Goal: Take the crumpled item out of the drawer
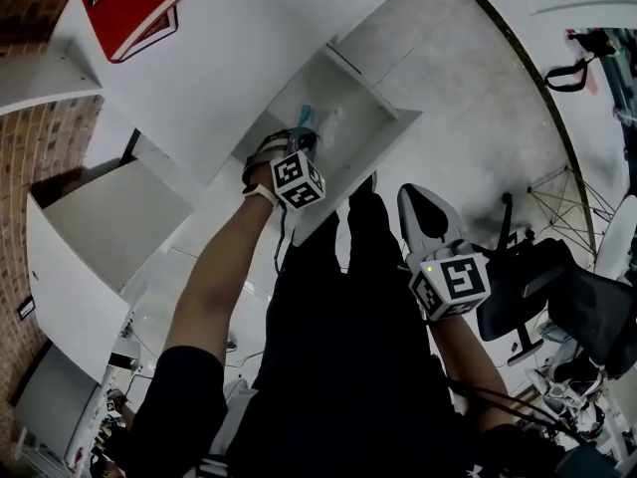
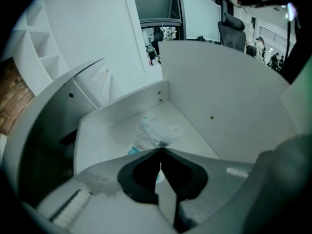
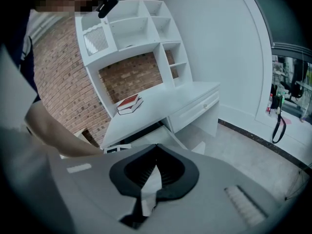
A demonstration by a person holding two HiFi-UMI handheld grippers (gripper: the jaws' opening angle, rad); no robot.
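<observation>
The left gripper point(image 2: 160, 151) has its two tips pressed together, and from where I stand they look clamped on the near edge of the crumpled item point(image 2: 157, 130). This is a pale, crinkly packet with a bit of teal print. A sliver of it shows in the narrow slit behind the tips, and the rest fans out beyond them. The packet lies on the floor of the open drawer point(image 2: 124, 108), roughly in the middle and clear of the side walls and the back panel. The gripper comes in steeply from above, with the person's forearm point(image 1: 214, 277) stretched out over the drawer's front.

The right gripper point(image 3: 156, 147) hangs low at the person's side, well away from the drawer. Its tips are also together and nothing is between them. Past it I can see the white desk point(image 3: 161, 99) with a red book point(image 3: 128, 103) lying on top.

The step in hand looks like the lift-out, and the hold seems slim, with only a thin fold of film caught at the very tips. I would raise it gently and straight up until the whole packet hangs free of the drawer floor, then draw it back over the front edge. Dragging it along the bottom could make a loose corner snag and pull the fold out of the pinch. The squeeze should stay firm with no jerk, because crinkled film tends to slip. The other gripper is best left where it is.
</observation>
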